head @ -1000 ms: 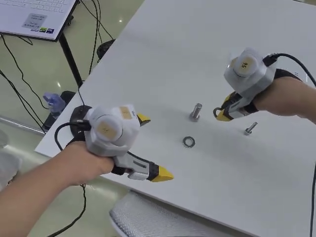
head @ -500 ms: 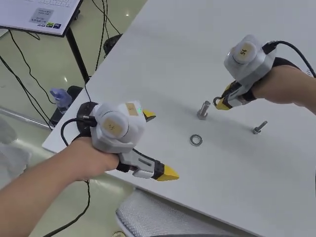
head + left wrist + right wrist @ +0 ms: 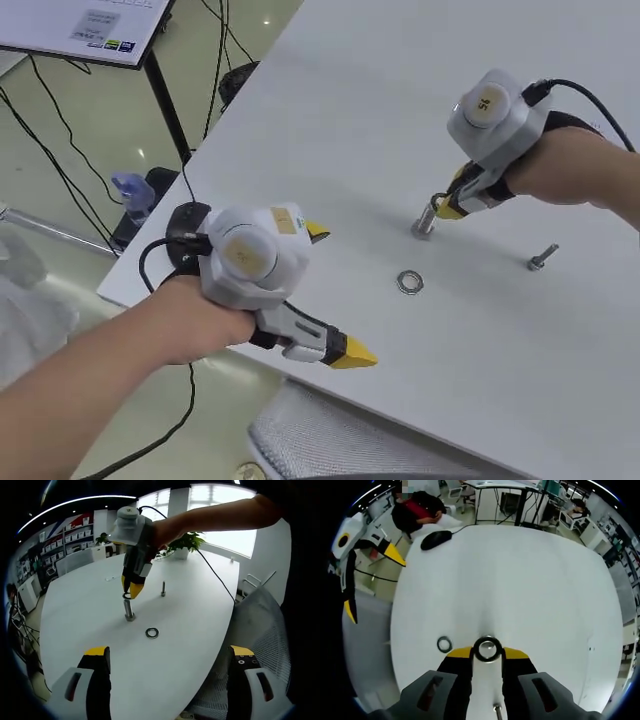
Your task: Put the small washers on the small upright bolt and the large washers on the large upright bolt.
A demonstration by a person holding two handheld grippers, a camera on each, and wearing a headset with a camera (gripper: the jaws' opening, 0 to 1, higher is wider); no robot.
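Note:
My right gripper (image 3: 443,208) is shut on a large washer (image 3: 487,649), which it holds just above the top of the large upright bolt (image 3: 425,218). In the left gripper view the washer (image 3: 127,595) hangs over that bolt (image 3: 129,610). A second washer (image 3: 409,282) lies flat on the white table, a little nearer me. The small upright bolt (image 3: 541,259) stands to the right. My left gripper (image 3: 335,292) hovers at the table's near edge, open, with nothing between its jaws.
A laptop (image 3: 90,25) on a stand and floor cables lie beyond the table's left edge (image 3: 170,240). A mesh chair (image 3: 330,450) sits under the near edge. A black mouse (image 3: 436,539) rests at the far end, with a seated person (image 3: 417,512) beyond.
My right gripper has carried the washer leftward from between the two bolts to just over the large bolt. The left gripper has stayed open near the table edge.

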